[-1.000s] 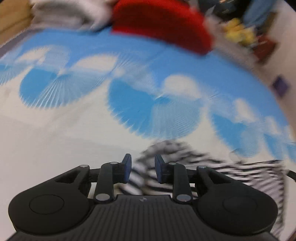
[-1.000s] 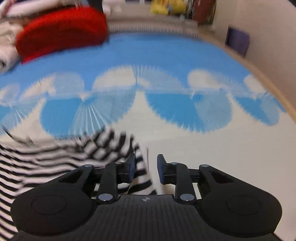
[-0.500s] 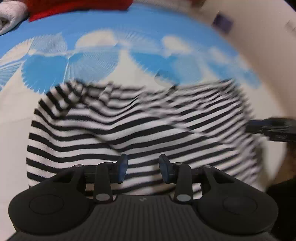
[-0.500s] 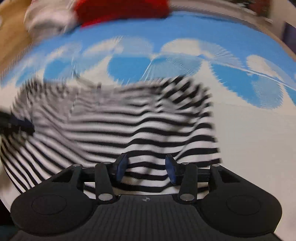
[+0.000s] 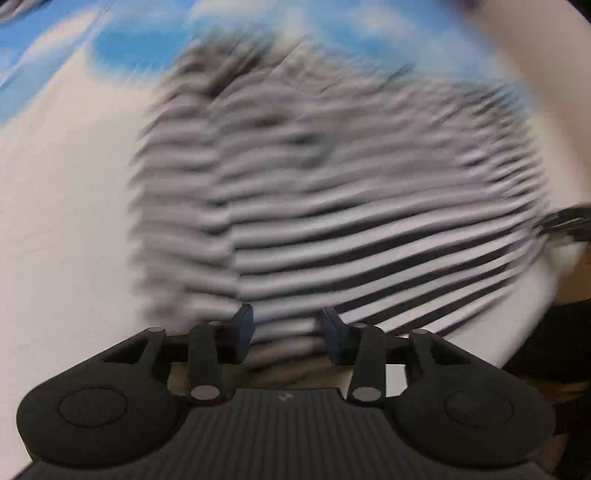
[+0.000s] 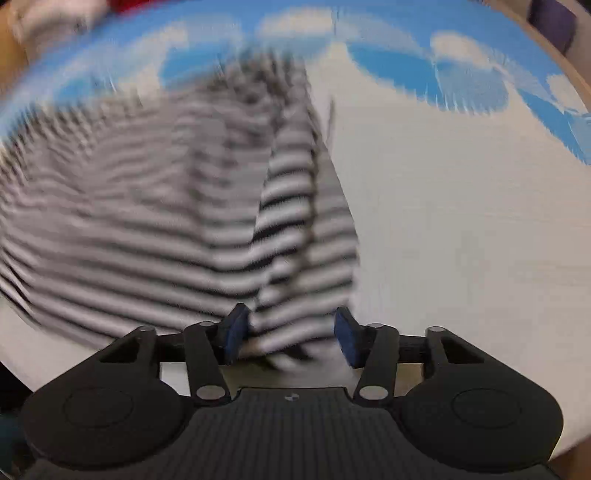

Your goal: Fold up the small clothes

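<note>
The garment (image 5: 369, 229) ahead of the left tool (image 5: 286, 328) is striped black and white, the bands running across the view; blur greys most of them, and only those nearest the tool's right finger read as crisp black on white. Both tools are matt black with dark blue pads (image 5: 243, 325) (the right tool (image 6: 290, 332) likewise, its pads (image 6: 345, 332) the same blue). The worktop (image 6: 461, 221) to the right of the right tool wears a cream-white cover, and farther out it turns bright blue with pale, fan-shaped, finely ribbed white patches. A red patch (image 6: 125, 3) sits beyond the blue, far left.
</note>
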`<state>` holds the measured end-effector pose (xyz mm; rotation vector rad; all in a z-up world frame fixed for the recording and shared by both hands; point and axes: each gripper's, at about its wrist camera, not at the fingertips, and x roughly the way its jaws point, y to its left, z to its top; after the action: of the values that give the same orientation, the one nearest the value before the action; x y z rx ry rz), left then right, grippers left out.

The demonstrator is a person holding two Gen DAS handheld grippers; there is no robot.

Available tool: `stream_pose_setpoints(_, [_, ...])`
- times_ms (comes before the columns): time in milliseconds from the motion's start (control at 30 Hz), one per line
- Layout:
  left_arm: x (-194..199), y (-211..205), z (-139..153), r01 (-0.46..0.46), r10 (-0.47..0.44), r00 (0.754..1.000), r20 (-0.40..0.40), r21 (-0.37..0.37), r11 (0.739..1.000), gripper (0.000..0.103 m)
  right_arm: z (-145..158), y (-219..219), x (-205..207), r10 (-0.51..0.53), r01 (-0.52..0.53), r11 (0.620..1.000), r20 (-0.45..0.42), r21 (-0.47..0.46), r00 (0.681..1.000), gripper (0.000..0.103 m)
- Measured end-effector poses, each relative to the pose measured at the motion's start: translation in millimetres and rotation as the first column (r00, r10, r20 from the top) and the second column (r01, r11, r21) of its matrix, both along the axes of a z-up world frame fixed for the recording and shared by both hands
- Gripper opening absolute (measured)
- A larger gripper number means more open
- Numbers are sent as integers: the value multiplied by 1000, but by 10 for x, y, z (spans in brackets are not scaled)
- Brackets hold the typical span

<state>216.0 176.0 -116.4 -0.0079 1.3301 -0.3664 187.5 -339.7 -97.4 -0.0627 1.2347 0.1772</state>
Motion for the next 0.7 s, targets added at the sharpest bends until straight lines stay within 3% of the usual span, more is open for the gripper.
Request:
stream_pose_setpoints(67, [-56,-23,186,1,-2,999,40,30,1000,41,82,-5,-41,-11,11,1000,13,-7,1000,58])
stream_pose_setpoints(167, [-336,-91,701,-31,19,971,238,49,998,44,585,-28,-187,-92,85,996,207,41,974,52])
stream_pose_setpoints(267, [-658,-153,1078,-152,125,906,405,36,988,56,1033,-50,-458,-168,133,984,399,115,901,55])
stream_pose_setpoints(333, [-844,-301,1233,-225,191,860,473,17,974,64,1190,-35,-660,-219,148,972,477,183,851,59])
stream_pose_setpoints(400, [-999,-403,1265,-256,222,841,493,2,967,65,1197,6,-860,-254,147,959,506,242,825,59])
stream_pose_setpoints(500, [-1191,-512,1152,-302,274,814,513,-29,953,65,1071,129,-931,-236,164,969,494,185,837,59])
stream_pose_setpoints(600, [-1301,-586,1032,-342,308,827,471,-12,939,65,1053,227,-956,-211,133,974,512,185,833,59])
stream_pose_setpoints(700, [-1335,-612,1048,-347,316,824,470,-22,938,65,940,199,-873,-242,158,964,467,213,850,59])
